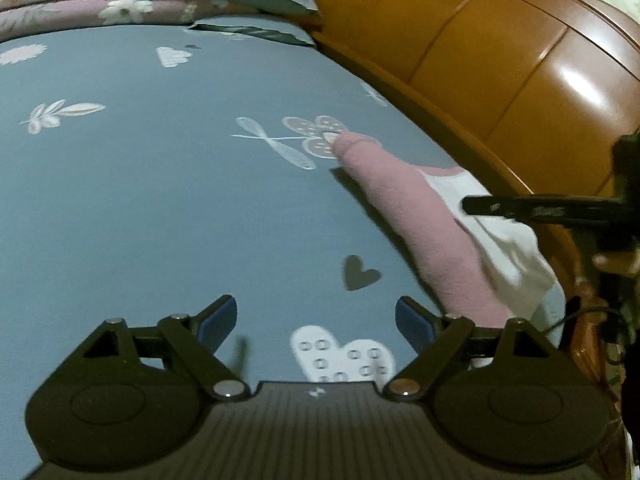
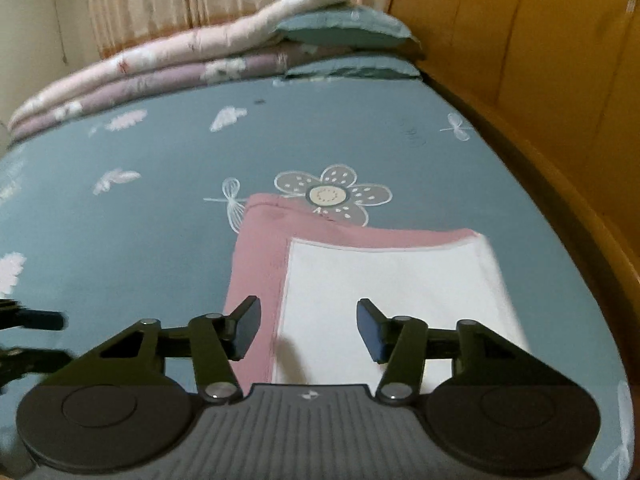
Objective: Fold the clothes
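Below, both tools spread and empty, left tool (image 1: 315,322), right tool (image 2: 309,330), pink-and-white garment (image 2: 384,292) partly hidden behind it.

Probably a bedroom: bed (image 2: 160,152), pillows (image 2: 344,26), wooden headboard (image 2: 540,60).

Pink-and-white garment (image 2: 384,292), folded flat, rectangular, white panel inside pink border, lying on bed
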### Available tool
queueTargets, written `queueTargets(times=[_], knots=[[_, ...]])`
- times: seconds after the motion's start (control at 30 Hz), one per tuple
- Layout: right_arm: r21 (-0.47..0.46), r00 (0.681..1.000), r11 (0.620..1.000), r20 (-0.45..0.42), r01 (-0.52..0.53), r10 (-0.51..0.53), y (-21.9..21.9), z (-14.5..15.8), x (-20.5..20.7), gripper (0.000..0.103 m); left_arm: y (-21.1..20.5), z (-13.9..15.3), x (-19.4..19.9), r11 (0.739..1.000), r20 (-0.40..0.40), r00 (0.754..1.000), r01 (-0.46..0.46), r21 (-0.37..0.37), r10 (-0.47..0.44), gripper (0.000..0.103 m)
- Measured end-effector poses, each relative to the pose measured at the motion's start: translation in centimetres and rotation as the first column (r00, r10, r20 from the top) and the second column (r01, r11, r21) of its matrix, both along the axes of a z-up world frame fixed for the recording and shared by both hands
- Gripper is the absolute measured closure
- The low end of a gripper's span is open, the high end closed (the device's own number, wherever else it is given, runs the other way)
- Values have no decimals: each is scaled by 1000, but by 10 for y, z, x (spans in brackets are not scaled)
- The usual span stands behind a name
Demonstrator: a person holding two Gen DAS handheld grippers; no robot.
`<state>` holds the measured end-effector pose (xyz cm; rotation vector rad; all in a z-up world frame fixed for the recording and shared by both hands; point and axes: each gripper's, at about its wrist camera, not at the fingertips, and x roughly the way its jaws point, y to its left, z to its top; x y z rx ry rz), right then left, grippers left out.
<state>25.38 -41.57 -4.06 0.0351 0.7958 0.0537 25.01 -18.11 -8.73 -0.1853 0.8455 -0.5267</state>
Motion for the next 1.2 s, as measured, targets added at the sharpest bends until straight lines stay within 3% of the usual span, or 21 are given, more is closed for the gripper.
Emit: queueTargets(times=[0.13,0.2,0.37,0.47,0.5,0.6,0.77,0.97,1.1,1.2], knots=[[-28,998,1000,-69,-10,8,10,-27,29,42,11,-5,6,1000,-12,1000,-15,-12,15,17],[-26,995,1000,-97,-11,8,11,-17,35,42,14,-6,7,1000,-14,1000,-17,-21,16,17],[-11,999,1000,-49,21,-22,4,7,54,42,13,-6,8,999,2,1000,-10,-36,10,16],[12,993,999,-107,52,-50,-2,-11,80,42,13,-4,6,1000,14,1000,2,-28,-2,16],[24,991,998,-124,54,-50,-3,-20,85,37,13,-4,6,1000,21,1000,3,-20,-2,16],[50,991,997,-119,64,-58,-4,-25,86,33,15,0,3,1000,46,999,-5,3,5,16],[101,996,993,-70,68,-61,-6,-4,50,31,17,10,-6,1000,107,994,-26,13,25,11],[137,993,985,-57,107,-101,-4,-12,-10,25,7,16,-23,1000,200,980,-26,-3,26,10],[152,987,977,-76,151,-141,-4,-29,-28,25,2,21,-34,999,191,982,7,-31,0,10],[174,985,970,-61,169,-161,-2,-22,-37,25,2,27,-43,1000,205,979,14,-10,-11,8]])
